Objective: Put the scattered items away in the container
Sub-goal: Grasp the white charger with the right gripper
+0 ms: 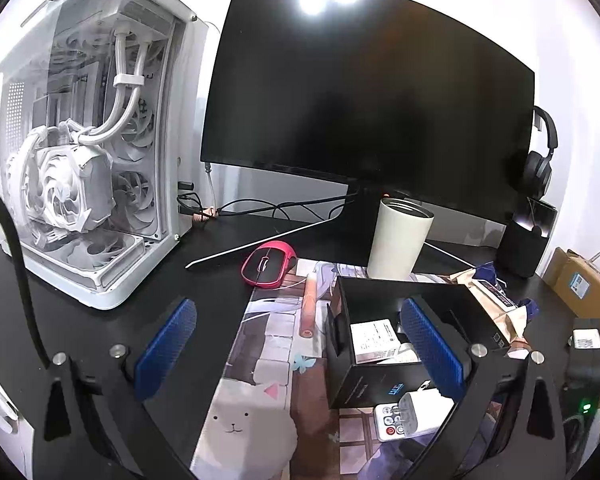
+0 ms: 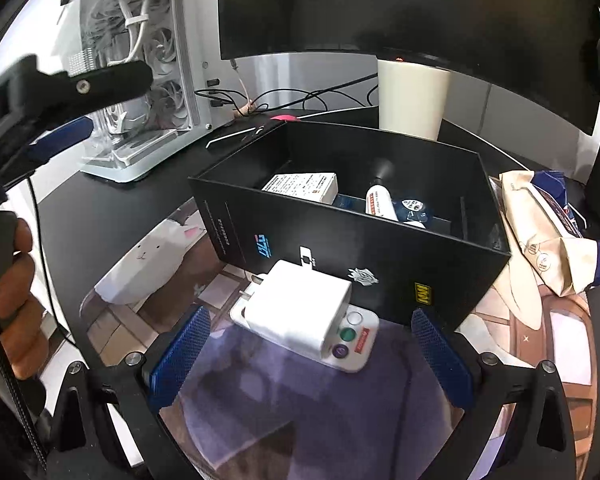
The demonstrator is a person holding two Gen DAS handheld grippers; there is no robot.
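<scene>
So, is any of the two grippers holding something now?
No. The left gripper and the right gripper are both open and empty; the white charger lies unheld before the black box.

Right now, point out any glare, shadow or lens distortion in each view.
Left wrist view: a ceiling light glares off the dark monitor, whose edges bow from fisheye distortion. Right wrist view: a purple-tinted shadow covers the desk mat before the white charger, and the black box has curved edges.

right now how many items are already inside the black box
3 show in the black box: a white carton at its left, a white tube mid-box, and a blue packet beside the tube. The near wall may hide more.
</scene>
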